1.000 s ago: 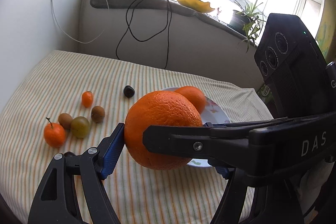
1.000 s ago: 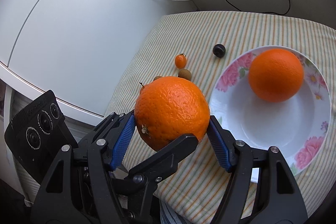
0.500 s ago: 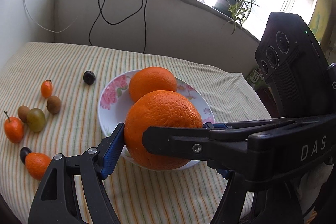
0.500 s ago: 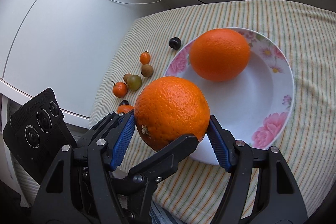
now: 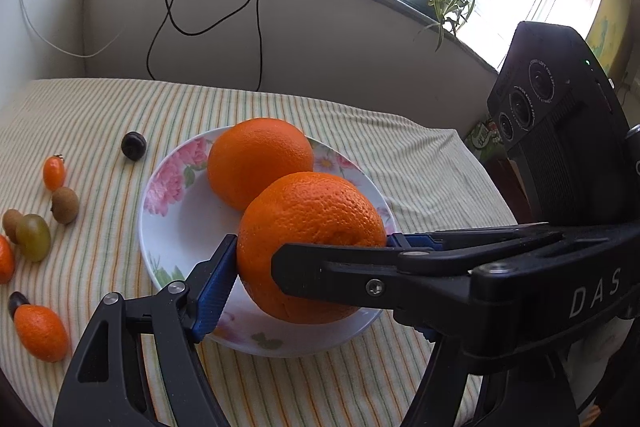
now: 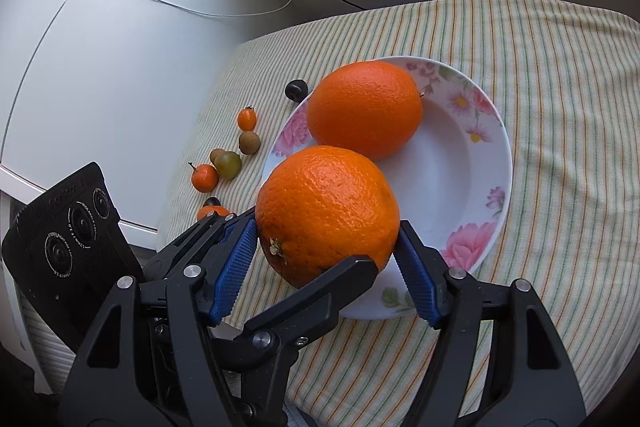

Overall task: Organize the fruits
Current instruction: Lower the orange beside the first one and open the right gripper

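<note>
The striped tabletop (image 6: 560, 75) carries a flowered white plate (image 6: 492, 163), the landmark here. One large orange (image 6: 364, 107) already sits on the plate's far side, so the plate seems to be the collecting spot for the big fruit. A second orange (image 6: 326, 211), equally large, with pebbled bright skin and its stem scar turned toward the camera, hangs over the plate's near rim. Both tools clamp it at once: the right hand-held gripper (image 6: 326, 259) squeezes it between blue pads, and the left hand-held gripper (image 5: 308, 259) presses it crosswise, probably because its round bulk would slip from one pair. Left of the plate lie the small fruits (image 5: 36, 235): kumquats, brown ones, a green grape, and a dark one (image 5: 134, 145) nearest the rim.
</note>
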Action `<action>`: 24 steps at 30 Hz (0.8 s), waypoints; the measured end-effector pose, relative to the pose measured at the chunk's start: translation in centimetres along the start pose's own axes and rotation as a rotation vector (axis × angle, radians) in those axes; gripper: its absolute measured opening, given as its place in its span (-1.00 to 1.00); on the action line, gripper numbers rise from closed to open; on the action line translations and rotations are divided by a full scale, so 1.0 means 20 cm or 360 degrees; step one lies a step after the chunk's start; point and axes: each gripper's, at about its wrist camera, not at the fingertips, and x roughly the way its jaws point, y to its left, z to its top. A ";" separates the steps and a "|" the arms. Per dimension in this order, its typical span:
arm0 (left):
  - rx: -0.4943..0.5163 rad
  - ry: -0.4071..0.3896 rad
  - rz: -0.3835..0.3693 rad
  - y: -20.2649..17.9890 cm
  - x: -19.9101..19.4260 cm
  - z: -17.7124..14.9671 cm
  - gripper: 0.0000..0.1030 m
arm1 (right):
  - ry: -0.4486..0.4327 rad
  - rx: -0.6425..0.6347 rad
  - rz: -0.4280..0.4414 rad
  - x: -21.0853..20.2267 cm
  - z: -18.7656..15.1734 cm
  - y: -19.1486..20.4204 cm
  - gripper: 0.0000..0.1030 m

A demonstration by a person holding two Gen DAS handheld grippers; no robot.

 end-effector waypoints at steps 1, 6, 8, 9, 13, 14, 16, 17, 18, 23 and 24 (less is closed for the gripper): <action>0.0002 0.0007 0.0000 0.00 0.01 0.00 0.42 | 0.0005 0.0003 0.0003 -0.02 0.00 -0.01 0.41; 0.0007 0.0027 0.0005 0.00 0.02 -0.01 0.43 | 0.0011 0.0025 0.0004 -0.02 -0.01 -0.03 0.41; 0.0015 0.0034 0.0012 -0.01 0.03 -0.01 0.43 | 0.0013 0.0029 0.0005 -0.01 -0.02 -0.03 0.41; 0.0018 0.0039 0.0015 -0.01 0.03 -0.01 0.43 | 0.0016 0.0032 0.0007 0.00 -0.02 -0.03 0.41; 0.0027 0.0055 0.0040 -0.02 0.05 -0.01 0.42 | 0.0027 0.0041 0.0000 0.00 -0.02 -0.04 0.41; 0.0031 0.0060 0.0049 -0.02 0.06 -0.01 0.42 | 0.0026 0.0036 -0.0009 0.00 -0.02 -0.04 0.42; 0.0033 0.0060 0.0061 -0.02 0.06 -0.02 0.42 | 0.0020 0.0020 -0.0031 0.00 -0.02 -0.02 0.43; 0.0033 0.0054 0.0075 -0.02 0.06 -0.02 0.43 | 0.0007 0.0014 -0.0046 0.00 -0.02 -0.02 0.43; 0.0040 0.0041 0.0095 -0.02 0.05 -0.01 0.43 | -0.0016 0.0016 -0.0070 -0.01 -0.02 -0.02 0.43; 0.0080 -0.0002 0.0112 -0.03 0.00 0.00 0.46 | -0.0107 0.0059 -0.0045 -0.09 0.00 -0.03 0.53; 0.0083 -0.0008 0.0114 -0.03 0.00 0.00 0.46 | -0.0119 0.0057 -0.0049 -0.11 0.01 -0.03 0.53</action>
